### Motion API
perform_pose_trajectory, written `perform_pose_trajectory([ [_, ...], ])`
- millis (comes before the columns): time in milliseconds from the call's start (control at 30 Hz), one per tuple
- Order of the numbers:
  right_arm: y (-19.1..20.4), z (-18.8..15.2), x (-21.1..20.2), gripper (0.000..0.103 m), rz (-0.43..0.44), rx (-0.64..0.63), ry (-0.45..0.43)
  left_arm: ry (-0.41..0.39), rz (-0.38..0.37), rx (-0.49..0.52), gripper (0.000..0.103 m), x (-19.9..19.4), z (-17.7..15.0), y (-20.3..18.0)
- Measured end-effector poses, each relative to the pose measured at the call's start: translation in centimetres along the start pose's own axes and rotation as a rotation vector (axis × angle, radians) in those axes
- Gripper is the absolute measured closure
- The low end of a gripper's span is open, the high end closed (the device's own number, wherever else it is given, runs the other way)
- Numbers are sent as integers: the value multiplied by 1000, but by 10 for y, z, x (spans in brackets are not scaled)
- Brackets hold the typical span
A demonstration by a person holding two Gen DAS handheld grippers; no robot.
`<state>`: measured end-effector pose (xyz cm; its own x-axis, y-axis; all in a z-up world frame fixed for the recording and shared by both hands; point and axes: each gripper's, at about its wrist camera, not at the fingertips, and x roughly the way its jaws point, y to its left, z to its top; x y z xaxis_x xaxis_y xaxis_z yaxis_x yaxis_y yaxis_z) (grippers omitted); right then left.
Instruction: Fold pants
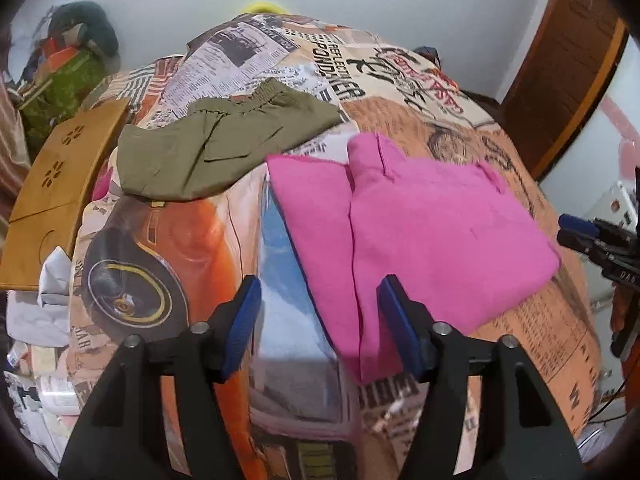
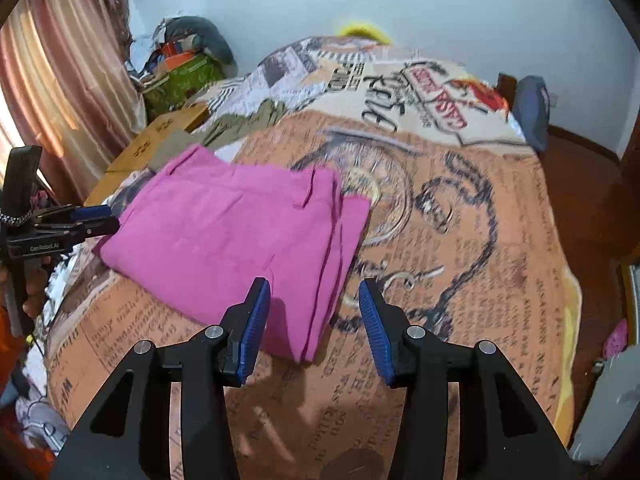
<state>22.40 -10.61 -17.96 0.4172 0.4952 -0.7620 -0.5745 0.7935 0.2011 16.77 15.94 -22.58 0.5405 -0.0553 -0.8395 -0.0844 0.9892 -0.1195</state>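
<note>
On the bed [image 2: 500, 280], spread with a newspaper-and-car print cover, you have these items.

Pink pants [image 1: 420, 220]: folded into a flat rectangle with several layers stacked, lying on the cover in front of both tools. In the left wrist view they sit to the right of centre; in the right wrist view [image 2: 232, 232] they sit to the left of centre, belt loops visible on the far edge.

Olive pants [image 1: 224, 148]: folded, elastic waistband at the far side, lying farther back and to the left of the pink pair, just beside it.

Wooden board [image 1: 56, 184]: at the left edge of the bed, next to the olive pair.

Your left tool [image 1: 318, 328]: blue pads stand apart, gripping nothing; the near left corner of the pink pants shows between them, with no pad pressing on the cloth.

Your right tool [image 2: 314, 328]: blue pads likewise parted and empty; the near right corner of the pink pants lies just beyond the left pad.

Curtain [image 2: 60, 92]: far left, beside a pile of bags.
</note>
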Motion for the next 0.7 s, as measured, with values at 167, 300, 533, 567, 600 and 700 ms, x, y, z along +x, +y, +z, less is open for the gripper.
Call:
perform_pose_trajectory([
  [167, -9, 8, 20, 59, 3, 52, 18, 13, -36, -22, 29, 14, 18, -1],
  [300, -13, 9, 37, 59, 30, 85, 50, 42, -52, -33, 29, 33, 25, -4],
  [533, -28, 8, 54, 53, 62, 137, 76, 39, -68, -91, 16, 54, 27, 6],
  [567, -29, 8, 56, 53, 70, 142, 79, 45, -78, -101, 15, 56, 27, 8],
  [600, -31, 8, 58, 53, 81, 147, 85, 52, -91, -116, 15, 59, 27, 10],
  [700, -33, 9, 62, 53, 97, 154, 90, 60, -113, -142, 16, 63, 28, 14],
])
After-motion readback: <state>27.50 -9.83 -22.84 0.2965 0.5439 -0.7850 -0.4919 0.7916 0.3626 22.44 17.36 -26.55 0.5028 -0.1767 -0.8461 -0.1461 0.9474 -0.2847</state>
